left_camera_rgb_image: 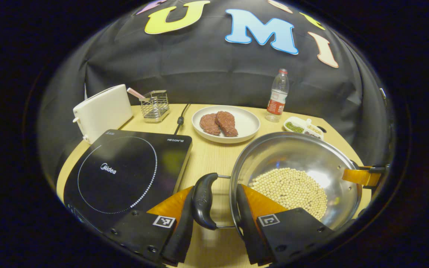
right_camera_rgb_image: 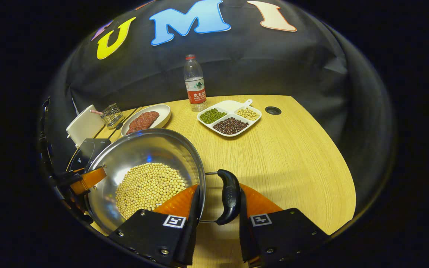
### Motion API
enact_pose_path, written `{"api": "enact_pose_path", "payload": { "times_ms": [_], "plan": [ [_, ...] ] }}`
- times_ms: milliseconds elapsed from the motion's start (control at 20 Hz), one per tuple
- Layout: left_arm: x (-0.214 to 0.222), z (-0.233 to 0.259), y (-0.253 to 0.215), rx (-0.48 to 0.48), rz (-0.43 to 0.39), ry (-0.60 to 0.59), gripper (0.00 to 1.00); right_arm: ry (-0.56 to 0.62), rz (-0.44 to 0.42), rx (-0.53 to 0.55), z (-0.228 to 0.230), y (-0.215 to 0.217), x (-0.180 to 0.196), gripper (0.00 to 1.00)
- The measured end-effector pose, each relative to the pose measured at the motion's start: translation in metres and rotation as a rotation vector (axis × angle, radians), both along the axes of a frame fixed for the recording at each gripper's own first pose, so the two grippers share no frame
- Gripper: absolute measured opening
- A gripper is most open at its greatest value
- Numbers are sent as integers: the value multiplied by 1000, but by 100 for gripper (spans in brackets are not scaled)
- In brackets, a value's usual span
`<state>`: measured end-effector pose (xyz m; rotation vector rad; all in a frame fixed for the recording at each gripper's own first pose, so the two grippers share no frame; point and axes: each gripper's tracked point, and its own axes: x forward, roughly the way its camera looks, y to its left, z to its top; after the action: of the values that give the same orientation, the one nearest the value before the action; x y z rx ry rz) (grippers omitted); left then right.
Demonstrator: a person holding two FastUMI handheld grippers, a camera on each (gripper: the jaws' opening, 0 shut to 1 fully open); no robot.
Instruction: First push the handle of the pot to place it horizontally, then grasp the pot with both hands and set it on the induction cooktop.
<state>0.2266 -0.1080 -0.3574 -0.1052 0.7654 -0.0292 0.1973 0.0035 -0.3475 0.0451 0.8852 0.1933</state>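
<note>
Pot (left_camera_rgb_image: 292, 175) of pale beans is sitting on the wooden table (right_camera_rgb_image: 292, 156), just right of the induction cooktop (left_camera_rgb_image: 125, 175) and not on it. Left gripper (left_camera_rgb_image: 214, 223) is straddling the pot's left handle (left_camera_rgb_image: 204, 201); its jaws are standing apart with gaps on both sides, so it is released. Right gripper (right_camera_rgb_image: 218, 219) is bracketing the right handle (right_camera_rgb_image: 230, 197), one finger touching the handle, the other lying by the pot's rim; I cannot tell whether it is clamping. Beyond are lying a plate of meat (left_camera_rgb_image: 225, 124), a bottle (right_camera_rgb_image: 194, 83) and a divided dish (right_camera_rgb_image: 230, 118).
</note>
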Motion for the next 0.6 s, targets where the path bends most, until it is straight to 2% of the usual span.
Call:
{"api": "enact_pose_path", "payload": {
  "times_ms": [150,200,250,300,450,550,600],
  "plan": [
    [0,13,3,7,-6,-27,63,-17,0,-11,12,4,-3,48],
    [-1,16,6,0,-2,-31,70,-24,0,-14,18,6,-3,48],
    [0,19,9,-8,-2,-35,62,-26,-2,-15,23,10,-4,48],
    [0,21,12,-10,-2,-37,66,-33,-7,-14,28,14,-5,48],
    [1,34,28,-10,-6,-57,62,-49,-15,-21,42,31,-11,48],
    [2,42,40,-15,-9,-61,70,-53,-29,-14,50,44,-16,48],
    [3,45,49,-13,-15,-66,66,-57,-35,-13,54,50,-17,48]
  ]
}}
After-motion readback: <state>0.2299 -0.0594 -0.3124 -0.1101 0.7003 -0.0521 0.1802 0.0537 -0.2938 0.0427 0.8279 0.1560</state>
